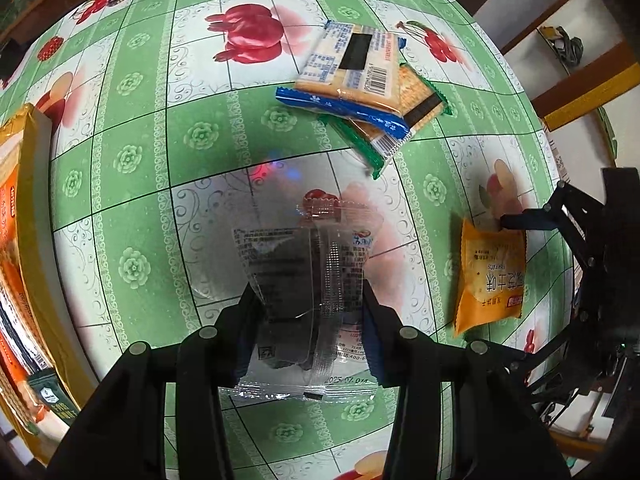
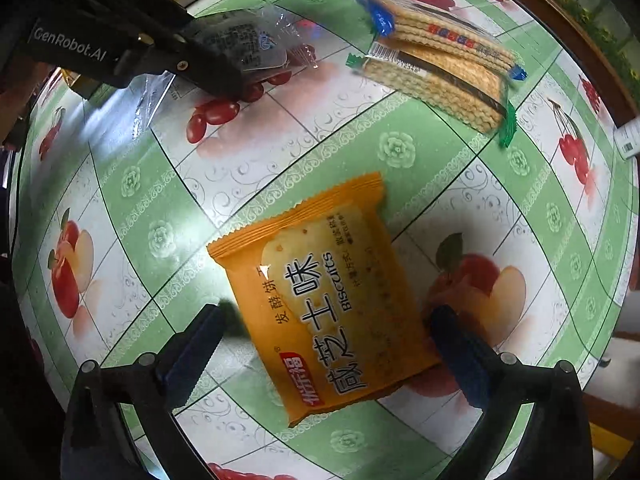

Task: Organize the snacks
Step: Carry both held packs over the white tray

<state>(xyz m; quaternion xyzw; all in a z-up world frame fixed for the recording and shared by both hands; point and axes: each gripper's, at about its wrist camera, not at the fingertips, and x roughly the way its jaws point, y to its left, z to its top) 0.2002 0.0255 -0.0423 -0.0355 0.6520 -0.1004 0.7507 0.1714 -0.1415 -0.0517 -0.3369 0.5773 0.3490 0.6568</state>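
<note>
Lying flat, orange biscuit packet (image 2: pixel 336 300) long axis diagonal between open right claw (image 2: pixel 324 332).

"biscuits" printed on the orange snack packet (image 2: pixel 336 300); "genrobot.ai" in white lettering on the black left gripper (image 2: pixel 224 80) body.

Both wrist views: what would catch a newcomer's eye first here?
First, the orange biscuit packet lying flat on the green fruit-print tablecloth, straddled by the open right claw. Next, the left claw, shut on a clear packet with dark contents held above the cloth. Beyond both, a blue-edged cracker packet lies stacked on a green-edged one.
</note>
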